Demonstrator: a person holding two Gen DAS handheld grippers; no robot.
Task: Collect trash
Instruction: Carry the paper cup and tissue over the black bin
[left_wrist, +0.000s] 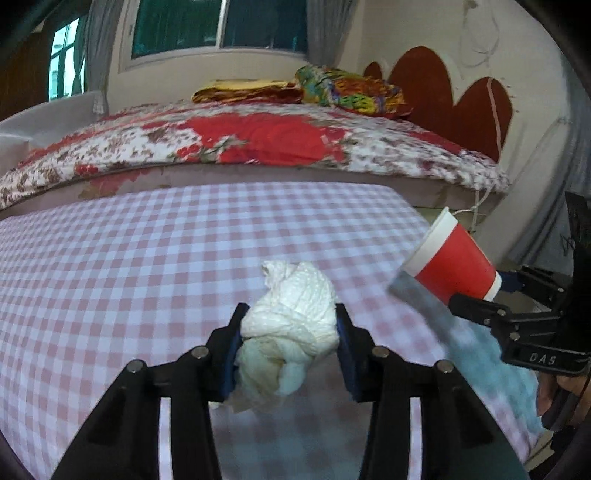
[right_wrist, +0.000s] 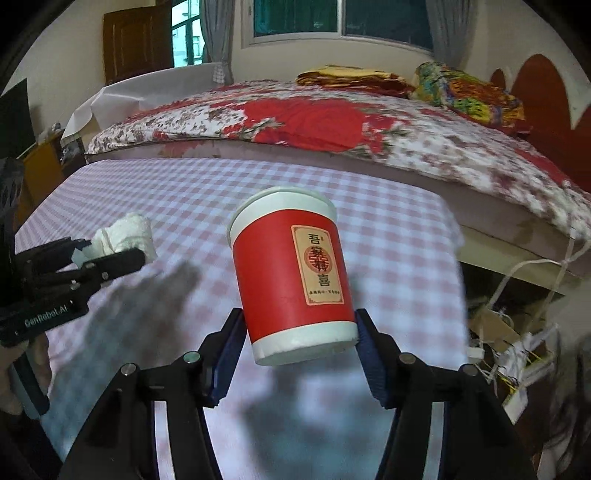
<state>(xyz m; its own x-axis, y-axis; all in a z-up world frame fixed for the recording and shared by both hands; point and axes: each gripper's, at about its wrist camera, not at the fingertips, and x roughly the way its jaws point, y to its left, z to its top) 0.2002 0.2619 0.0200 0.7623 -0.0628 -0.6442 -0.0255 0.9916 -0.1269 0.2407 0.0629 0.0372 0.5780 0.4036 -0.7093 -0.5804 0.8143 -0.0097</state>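
Observation:
My left gripper (left_wrist: 290, 332) is shut on a crumpled white tissue wad (left_wrist: 295, 317) and holds it above the pink checked tablecloth (left_wrist: 147, 266). The wad also shows at the left of the right wrist view (right_wrist: 125, 236), between the left gripper's fingers (right_wrist: 114, 258). My right gripper (right_wrist: 301, 332) is shut on a red paper cup (right_wrist: 291, 273) with a white rim and a label, held near its base and tilted. In the left wrist view the cup (left_wrist: 454, 262) hangs off the table's right edge, held by the right gripper (left_wrist: 476, 302).
Behind the table stands a bed with a red floral cover (left_wrist: 266, 140) and folded colourful bedding (left_wrist: 351, 90). A red headboard (left_wrist: 469, 99) is at the right. Cables and clutter (right_wrist: 517, 332) lie on the floor to the table's right.

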